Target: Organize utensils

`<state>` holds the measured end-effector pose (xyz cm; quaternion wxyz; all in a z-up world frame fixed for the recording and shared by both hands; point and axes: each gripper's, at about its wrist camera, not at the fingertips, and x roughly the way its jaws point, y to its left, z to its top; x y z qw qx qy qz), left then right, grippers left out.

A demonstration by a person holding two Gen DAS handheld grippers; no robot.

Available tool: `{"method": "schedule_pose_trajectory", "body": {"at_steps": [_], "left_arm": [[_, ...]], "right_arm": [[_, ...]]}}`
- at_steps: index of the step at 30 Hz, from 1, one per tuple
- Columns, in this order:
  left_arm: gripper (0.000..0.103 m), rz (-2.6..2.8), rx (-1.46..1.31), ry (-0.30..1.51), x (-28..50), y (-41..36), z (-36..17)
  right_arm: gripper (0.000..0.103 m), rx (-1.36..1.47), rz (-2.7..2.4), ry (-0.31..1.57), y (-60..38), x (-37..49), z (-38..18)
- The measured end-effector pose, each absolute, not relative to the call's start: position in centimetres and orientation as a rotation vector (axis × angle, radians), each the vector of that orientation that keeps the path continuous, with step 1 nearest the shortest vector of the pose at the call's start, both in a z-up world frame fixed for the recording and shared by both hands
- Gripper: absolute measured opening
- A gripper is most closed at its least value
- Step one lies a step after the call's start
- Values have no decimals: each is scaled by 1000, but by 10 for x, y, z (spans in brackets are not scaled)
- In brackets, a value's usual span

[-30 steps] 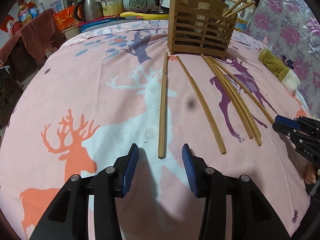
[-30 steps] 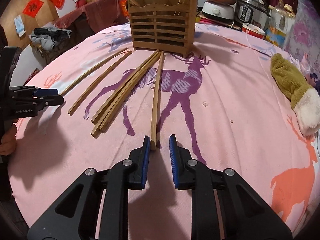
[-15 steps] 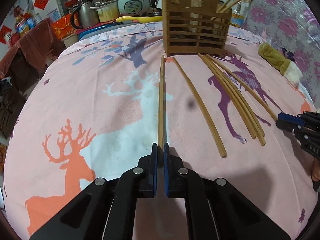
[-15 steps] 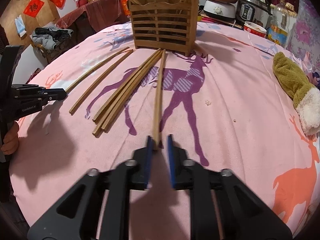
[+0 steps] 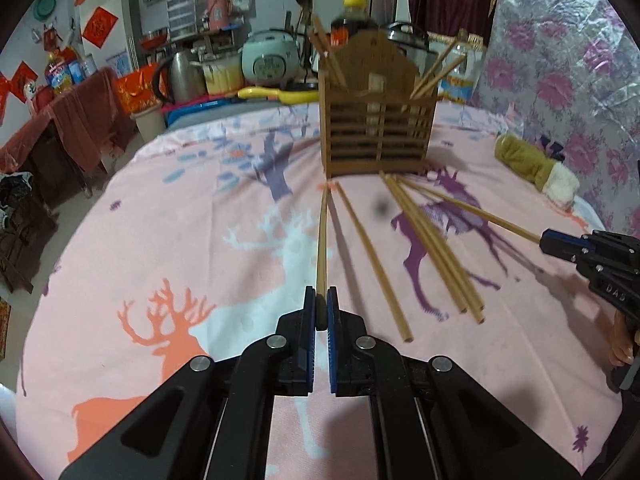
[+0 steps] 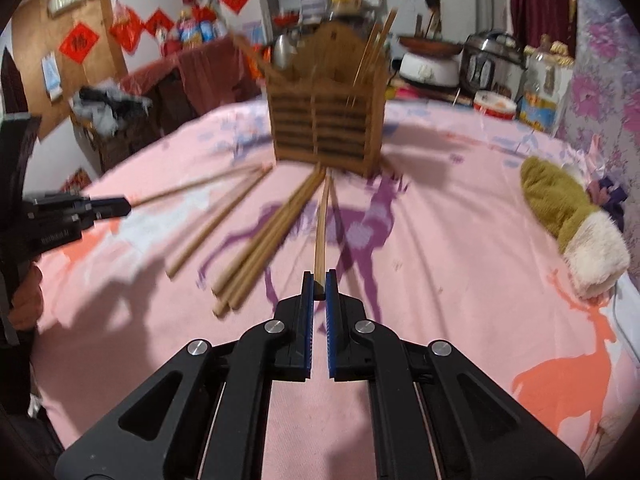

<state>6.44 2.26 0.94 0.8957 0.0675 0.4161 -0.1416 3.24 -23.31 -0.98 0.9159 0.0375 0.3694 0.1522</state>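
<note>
1. The chopsticks lie fanned on the pink deer-print cloth [image 5: 168,240] of the worktop, their far ends gathered at the foot of the slatted wooden holder [image 5: 378,128], their near ends spread toward the person; probably laid so for each tool to take one by its near tip
2. The holder stands upright at the far middle and already has several sticks leaning in its compartments (which compartment each sits in is hard to tell)
3. The left tool [image 5: 321,312] is pressed together on the near end of the leftmost chopstick [image 5: 322,240], which points straight at the holder
4. The right tool [image 6: 319,290] is likewise pinching the near end of the rightmost chopstick [image 6: 321,228]; it looks raised off the cloth, though blur makes this uncertain
5. Between them the loose chopsticks [image 5: 432,240] rest untouched, and an olive mitten [image 6: 572,224] lies well apart at the right
</note>
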Motion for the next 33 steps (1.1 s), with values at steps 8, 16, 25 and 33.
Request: {"method": "schedule_pose_trajectory", "body": {"at_steps": [8, 16, 25, 33], "left_arm": [[6, -294, 124, 810, 79, 15, 51], [6, -308, 115, 747, 96, 3, 98], [6, -320, 124, 684, 121, -21, 153], [6, -349, 138, 602, 131, -44, 204]], "right_arm": [[6, 121, 303, 623, -247, 37, 45], [6, 133, 298, 553, -247, 48, 80], [6, 141, 301, 501, -247, 59, 109], [6, 146, 312, 425, -246, 79, 146]]}}
